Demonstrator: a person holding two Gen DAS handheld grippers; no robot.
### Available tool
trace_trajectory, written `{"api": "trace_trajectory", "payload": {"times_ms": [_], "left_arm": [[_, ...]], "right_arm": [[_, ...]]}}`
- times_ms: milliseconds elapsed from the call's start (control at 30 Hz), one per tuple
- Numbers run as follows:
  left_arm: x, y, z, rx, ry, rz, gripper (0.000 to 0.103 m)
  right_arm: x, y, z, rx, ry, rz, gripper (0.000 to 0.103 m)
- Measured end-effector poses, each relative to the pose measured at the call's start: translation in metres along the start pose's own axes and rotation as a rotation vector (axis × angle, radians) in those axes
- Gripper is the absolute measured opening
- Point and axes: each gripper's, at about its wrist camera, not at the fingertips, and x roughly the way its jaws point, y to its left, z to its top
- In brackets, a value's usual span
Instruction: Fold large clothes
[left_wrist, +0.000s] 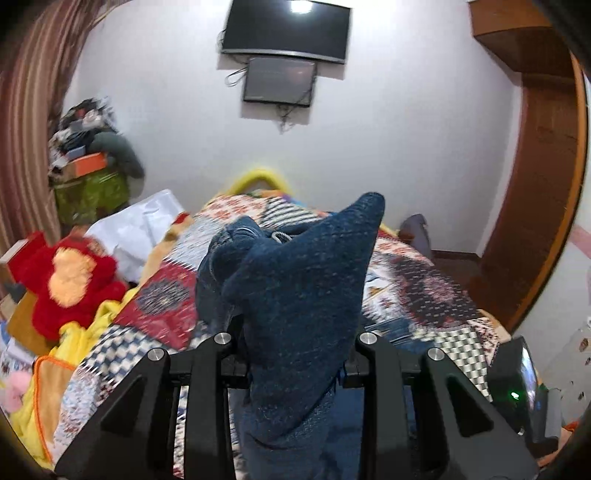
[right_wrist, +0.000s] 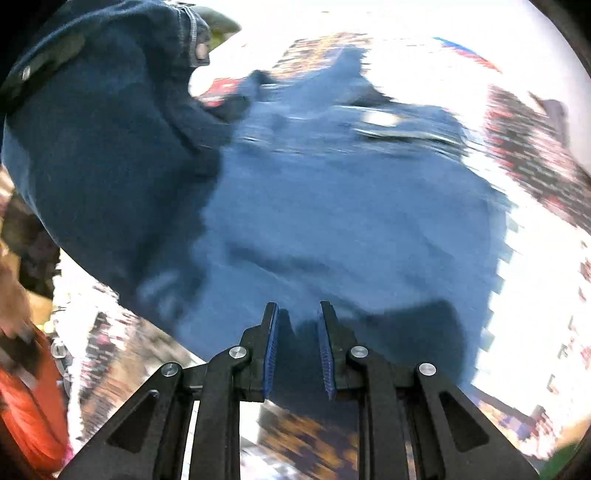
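left claw clamped on raised denim, right claw empty above the spread

left gripper (left_wrist: 295, 354): fingers hidden under a bunch of dark blue denim garment (left_wrist: 295, 280), cloth rising in a peak straight ahead of the claw and draping down between the linkages. judged closed on that fabric, since the cloth hangs from the spot where the fingers meet; fingertips themselves not visible. patchwork bedspread (left_wrist: 166, 295) below and beyond, red plush toy (left_wrist: 70, 280) off to the left side of the bed, two dark screens (left_wrist: 284, 33) on the far wall.

right gripper (right_wrist: 297, 343): blue-padded fingers (right_wrist: 271, 350) parted with a clear gap, nothing between them. same denim garment (right_wrist: 332, 206) flat on the bedspread (right_wrist: 535, 155) directly ahead of and beneath this claw, much blurred. lifted portion (right_wrist: 103, 140) climbing up and away to the upper left of the view, toward the other claw. what looks like a button and waistband stitching near the top of that raised part, though too smeared to be sure.

relation that matters: bulk of the garment lying forward of the right claw, long axis apparently running away from it across the bed, raised end on the left side. right claw nearer to the flat, ungrasped portion; left claw already committed to the lifted end. probable next need: right claw down onto a near edge of the flat cloth, then both ends brought together. risk: pinching bedspread along with denim, edges hard to separate in this blur.
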Motion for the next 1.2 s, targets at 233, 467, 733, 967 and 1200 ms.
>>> {"api": "trace_trajectory", "payload": {"times_ms": [233, 467, 733, 967, 1200], "left_arm": [[0.014, -0.067, 0.006, 0.062, 0.015, -0.131, 0.030], [0.024, -0.139, -0.032, 0.236, 0.100, -0.234, 0.030], [0.034, -0.190, -0.112, 0.501, 0.290, -0.286, 0.030], [0.022, -0.181, -0.132, 0.492, 0.396, -0.368, 0.062], [-0.013, -0.144, -0.107, 0.355, 0.364, -0.378, 0.069]], "right_arm": [[-0.047, -0.069, -0.060, 0.231, -0.061, 0.034, 0.017], [-0.055, -0.088, -0.095, 0.281, -0.055, -0.083, 0.017], [-0.074, -0.111, -0.123, 0.377, -0.098, -0.097, 0.017], [-0.103, -0.112, -0.127, 0.381, -0.163, -0.131, 0.017], [-0.116, -0.098, -0.108, 0.317, -0.199, -0.154, 0.017]]}}
